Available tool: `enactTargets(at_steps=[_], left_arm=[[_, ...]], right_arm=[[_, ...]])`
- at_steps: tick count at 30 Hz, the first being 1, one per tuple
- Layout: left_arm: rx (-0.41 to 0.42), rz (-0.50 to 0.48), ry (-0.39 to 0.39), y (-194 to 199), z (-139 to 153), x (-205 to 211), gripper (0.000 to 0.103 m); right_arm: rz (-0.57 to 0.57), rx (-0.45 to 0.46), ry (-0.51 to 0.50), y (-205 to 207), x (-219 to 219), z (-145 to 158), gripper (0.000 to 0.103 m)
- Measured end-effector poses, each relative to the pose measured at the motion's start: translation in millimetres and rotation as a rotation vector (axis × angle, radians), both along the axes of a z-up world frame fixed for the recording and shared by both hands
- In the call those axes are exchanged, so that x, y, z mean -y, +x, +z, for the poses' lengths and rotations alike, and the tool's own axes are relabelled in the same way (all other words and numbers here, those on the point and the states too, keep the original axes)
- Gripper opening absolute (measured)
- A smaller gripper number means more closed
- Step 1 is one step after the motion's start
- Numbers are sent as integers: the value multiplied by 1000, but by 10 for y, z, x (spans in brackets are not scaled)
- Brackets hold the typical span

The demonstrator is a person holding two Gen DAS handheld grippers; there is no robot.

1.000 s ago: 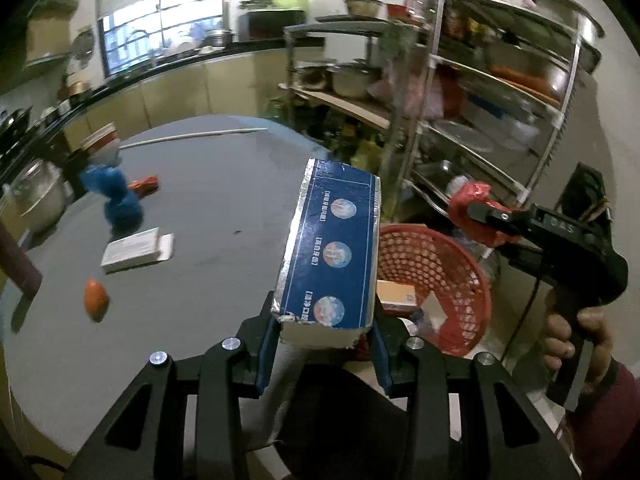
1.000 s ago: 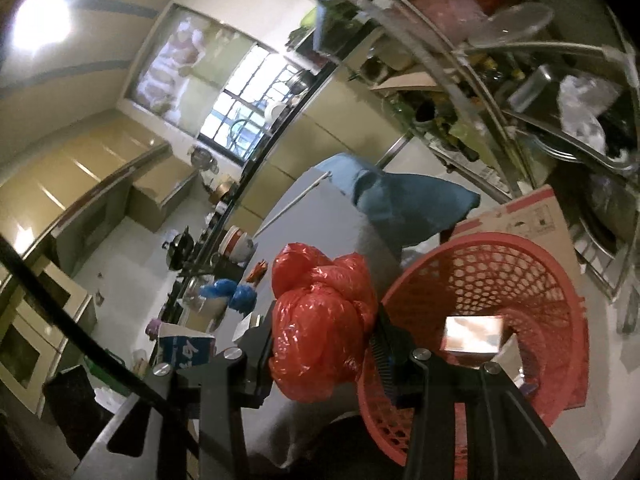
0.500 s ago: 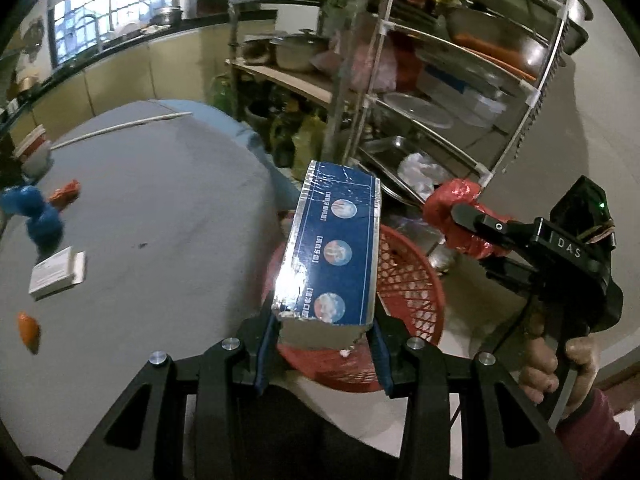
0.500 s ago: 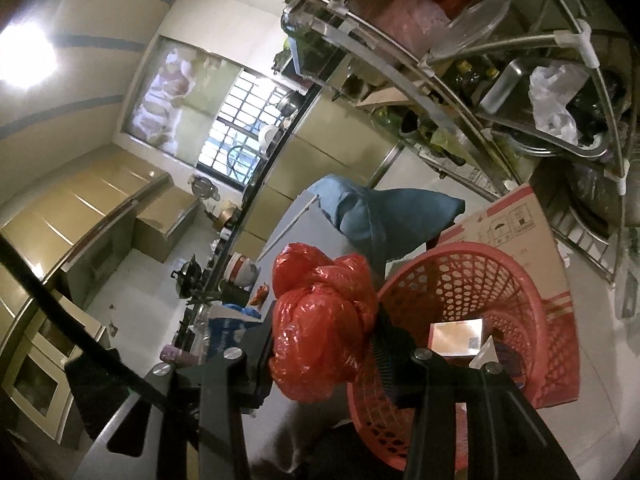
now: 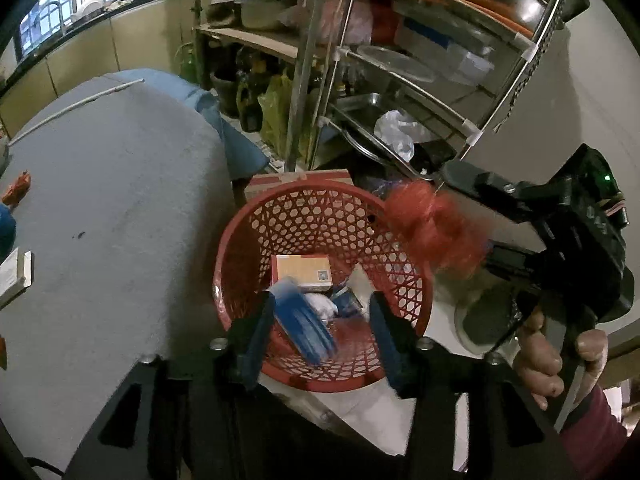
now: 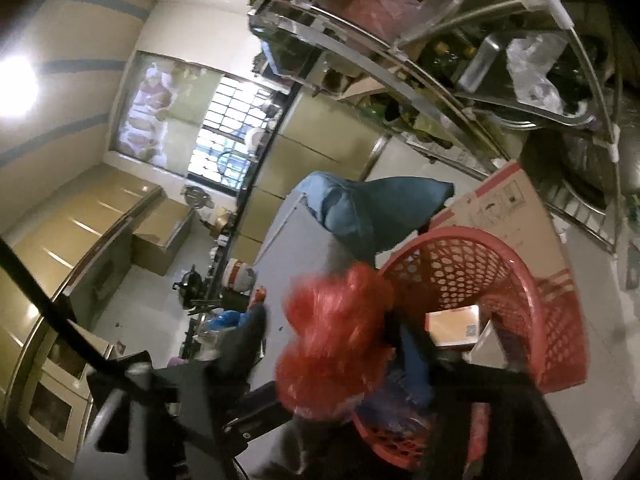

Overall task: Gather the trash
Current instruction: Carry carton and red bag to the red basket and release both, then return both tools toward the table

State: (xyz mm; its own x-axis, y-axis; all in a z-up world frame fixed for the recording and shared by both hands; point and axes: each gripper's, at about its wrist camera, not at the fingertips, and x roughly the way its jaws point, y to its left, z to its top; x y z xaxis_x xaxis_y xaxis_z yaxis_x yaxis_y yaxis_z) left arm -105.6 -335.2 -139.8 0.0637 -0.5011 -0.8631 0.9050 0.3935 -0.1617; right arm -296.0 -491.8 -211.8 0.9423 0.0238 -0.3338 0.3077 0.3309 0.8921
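Note:
A red mesh basket (image 5: 256, 240) stands on the floor beside the grey table (image 5: 112, 200); it also shows in the right wrist view (image 6: 560, 312). My left gripper (image 5: 322, 320) is open above it. The blue carton (image 5: 304, 324) is blurred, dropping into the basket among a tan box (image 5: 300, 272) and other scraps. My right gripper (image 6: 344, 344) has its jaws spread and the red plastic bag (image 6: 336, 344) is blurred between them, at the basket's rim. In the left wrist view the bag (image 5: 436, 228) hangs at the right gripper's tip over the rim.
A metal rack (image 5: 400, 80) with pots and trays stands behind the basket. A cardboard box (image 6: 508, 208) lies under it. On the table are a white pack (image 5: 14, 276), an orange wrapper (image 5: 18, 186) and a white stick (image 5: 76, 102).
My left gripper swung right over the basket, opened and let the blue carton fall. My right gripper moved over the rim and spread its jaws; the red bag is now blurred.

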Motion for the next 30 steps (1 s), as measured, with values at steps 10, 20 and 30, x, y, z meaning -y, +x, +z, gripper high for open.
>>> enactTargets(at_steps=[10,20,30], left_arm=[[47,91,-28,207,152,-354,57],[200,204,-85,367,462,-1049,68],[284,458,-64,819,477,-2098,69]], right_arm=[[-11,23,-22,-9,9,103,73],[117,15,-105,386,-303,314,73],[222,-4,-120,786,-641,371,73]])
